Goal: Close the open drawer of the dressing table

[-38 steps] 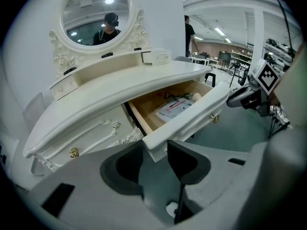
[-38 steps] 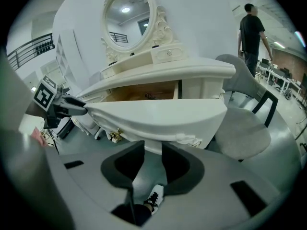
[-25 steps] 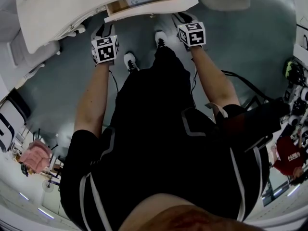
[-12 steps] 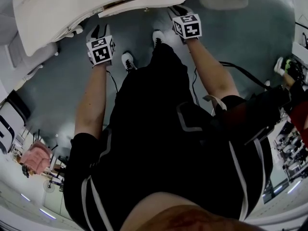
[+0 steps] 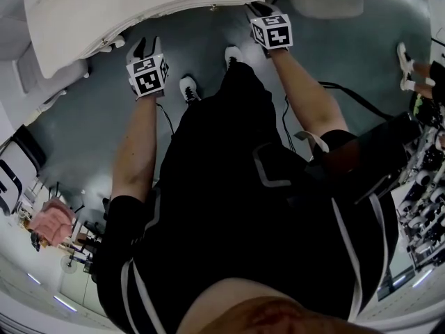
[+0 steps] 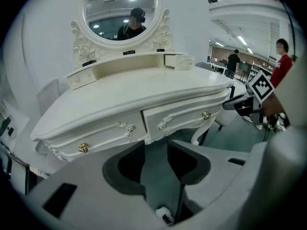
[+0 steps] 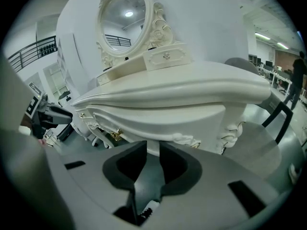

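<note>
The drawer (image 6: 178, 119) is the news here. A second ago it stood pulled out from the table (image 5: 139, 9) at 12 o'clock in the head view, its inside showing. Half a second ago only a sliver was left. Now we see no gap at all there, just the table's front edge. From the left gripper view, the drawer sits at 1 o'clock of the jaws, and its front seems flush with the front beside it. The angle is oblique, so we cannot swear it is fully home.

The right gripper (image 5: 259, 9) is at 1 o'clock in the head view, tips right up by the table's edge where the drawer went in. Its jaws have just been closing, yet they stand apart with a narrow gap. Nothing is between them, and the table's carved front lies just beyond the tips (image 7: 152, 152).

The left gripper (image 5: 142, 47) hangs at 11 o'clock, short of the table and apart from it. Its jaws are also apart and empty, and only floor (image 6: 156, 176) shows through the gap.

We judge the push done and the task as good as finished. What remains is to check that the front is seated, and to nudge it once more if it is not.
</note>
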`<state>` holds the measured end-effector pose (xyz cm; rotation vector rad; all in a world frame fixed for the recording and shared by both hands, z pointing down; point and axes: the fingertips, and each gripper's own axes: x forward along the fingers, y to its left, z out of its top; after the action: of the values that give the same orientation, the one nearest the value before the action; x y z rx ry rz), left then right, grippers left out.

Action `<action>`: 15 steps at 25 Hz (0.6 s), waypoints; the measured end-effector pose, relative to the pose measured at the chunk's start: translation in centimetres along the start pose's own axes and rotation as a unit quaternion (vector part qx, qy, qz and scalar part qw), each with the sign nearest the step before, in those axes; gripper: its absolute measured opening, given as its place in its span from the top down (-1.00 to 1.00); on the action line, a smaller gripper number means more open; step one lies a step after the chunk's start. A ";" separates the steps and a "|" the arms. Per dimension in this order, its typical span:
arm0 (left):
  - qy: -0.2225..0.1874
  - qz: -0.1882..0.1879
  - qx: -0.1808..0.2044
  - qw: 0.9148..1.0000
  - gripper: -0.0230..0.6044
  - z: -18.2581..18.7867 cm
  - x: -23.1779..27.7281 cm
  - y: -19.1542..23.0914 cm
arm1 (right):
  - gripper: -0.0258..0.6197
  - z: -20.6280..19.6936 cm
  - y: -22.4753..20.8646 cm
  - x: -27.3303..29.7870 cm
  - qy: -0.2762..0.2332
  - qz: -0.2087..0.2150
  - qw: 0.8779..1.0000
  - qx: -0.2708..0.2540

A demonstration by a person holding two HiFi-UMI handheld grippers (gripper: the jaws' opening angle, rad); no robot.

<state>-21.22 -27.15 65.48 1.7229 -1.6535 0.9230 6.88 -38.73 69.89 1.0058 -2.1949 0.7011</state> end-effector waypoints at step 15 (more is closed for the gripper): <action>-0.015 -0.001 -0.008 1.000 0.46 1.2 -1.4 -0.3 | 0.73 2.0 -1.3 1.7 -0.013 -0.007 1.000 0.019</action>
<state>-20.82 -27.24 63.70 1.7346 -1.6745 0.8850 6.42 -41.61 69.98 1.0537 -2.2018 0.7293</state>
